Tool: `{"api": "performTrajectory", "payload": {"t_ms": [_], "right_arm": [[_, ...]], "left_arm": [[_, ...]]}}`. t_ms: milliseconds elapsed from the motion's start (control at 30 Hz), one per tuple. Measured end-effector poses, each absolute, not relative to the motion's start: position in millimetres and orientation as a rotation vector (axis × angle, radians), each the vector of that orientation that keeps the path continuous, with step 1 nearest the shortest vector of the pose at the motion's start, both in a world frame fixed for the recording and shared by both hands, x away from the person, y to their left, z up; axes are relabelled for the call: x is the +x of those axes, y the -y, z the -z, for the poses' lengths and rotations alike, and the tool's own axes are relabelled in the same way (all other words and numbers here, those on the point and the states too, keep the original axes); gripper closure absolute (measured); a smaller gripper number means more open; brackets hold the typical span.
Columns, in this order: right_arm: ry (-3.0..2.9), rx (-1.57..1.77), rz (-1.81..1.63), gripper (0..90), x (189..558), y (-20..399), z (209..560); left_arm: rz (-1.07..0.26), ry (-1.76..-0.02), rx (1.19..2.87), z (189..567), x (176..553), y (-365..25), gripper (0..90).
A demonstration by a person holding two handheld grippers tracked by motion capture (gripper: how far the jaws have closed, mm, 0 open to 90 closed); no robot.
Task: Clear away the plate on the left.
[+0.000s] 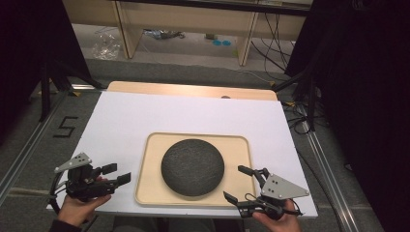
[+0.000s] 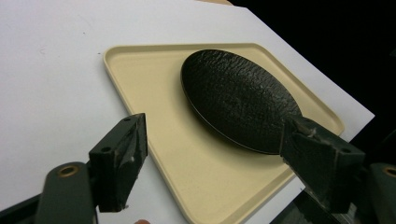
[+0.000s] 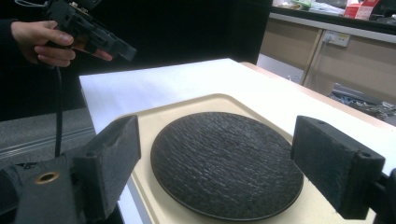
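The left gripper (image 1: 120, 172) hangs just off the left edge of the tray (image 1: 150, 183), jaws spread and holding nothing, pointed toward the tray from over the white surface (image 1: 121, 121). The right gripper (image 1: 239, 182) sits at the tray's near right corner, its jaws also spread wide and empty, aimed back across the tray. Between the two lies the dark round plate (image 1: 192, 166), flat in the middle of the beige tray, touched by neither gripper. The tray rests on the white surface, near its front edge.
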State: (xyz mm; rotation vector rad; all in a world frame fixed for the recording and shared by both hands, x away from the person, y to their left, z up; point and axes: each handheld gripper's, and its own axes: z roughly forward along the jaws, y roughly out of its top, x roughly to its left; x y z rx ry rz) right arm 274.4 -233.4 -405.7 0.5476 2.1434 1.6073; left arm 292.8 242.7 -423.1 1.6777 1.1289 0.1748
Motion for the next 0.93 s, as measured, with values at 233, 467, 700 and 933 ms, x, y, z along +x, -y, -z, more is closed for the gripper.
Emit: {"api": "performTrajectory", "payload": {"t_ms": [233, 467, 700, 933], "right_arm": [[-2.146, 0.553, -1.603, 17.0, 273.6, 233.5, 405.6], [-2.145, 0.545, -1.609, 17.0, 274.4, 233.2, 405.5], [-2.146, 0.548, -1.608, 17.0, 273.9, 233.0, 405.7], [-2.148, 0.55, -1.607, 17.0, 273.9, 233.2, 405.2]], "left_arm": [[-0.209, -1.117, 1.695, 421.8, 285.6, -240.9, 23.2], [-0.236, -1.117, 1.718, 422.0, 281.4, -238.8, 23.2], [-0.238, -1.134, 1.697, 422.6, 282.8, -241.1, 23.2], [-0.243, -1.14, 1.697, 422.8, 283.7, -242.5, 23.2]]}}
